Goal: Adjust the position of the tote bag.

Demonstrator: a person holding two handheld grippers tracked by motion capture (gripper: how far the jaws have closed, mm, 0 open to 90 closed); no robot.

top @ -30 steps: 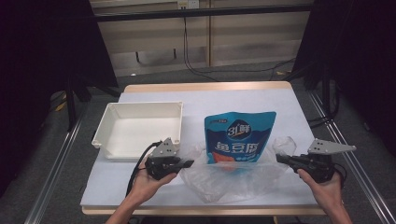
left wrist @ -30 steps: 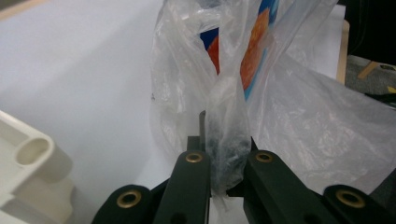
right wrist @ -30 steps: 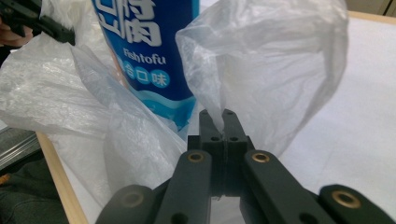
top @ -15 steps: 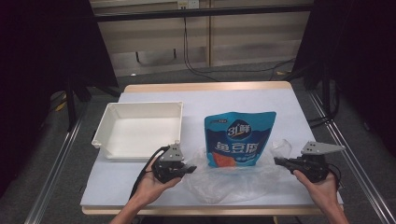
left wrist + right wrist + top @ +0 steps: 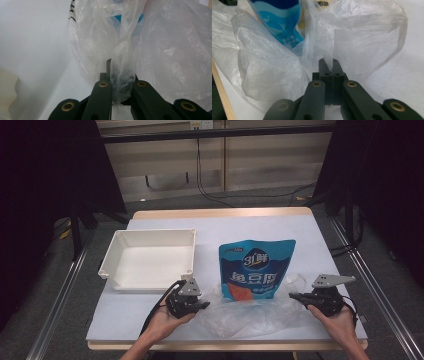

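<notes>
The worktop (image 5: 260, 227) carries a white tray (image 5: 150, 260); right of the tray lies a blue pouch (image 5: 256, 270), its near end on a clear plastic bag (image 5: 250, 312).

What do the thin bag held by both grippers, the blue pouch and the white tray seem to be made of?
The bag looks like thin clear plastic film: see-through, crinkled, with soft shine. The blue pouch seems glossy printed plastic laminate; its surface reflects light. The white tray looks like rigid plastic with a smooth, slightly matte finish, though the material is not certain.
</notes>
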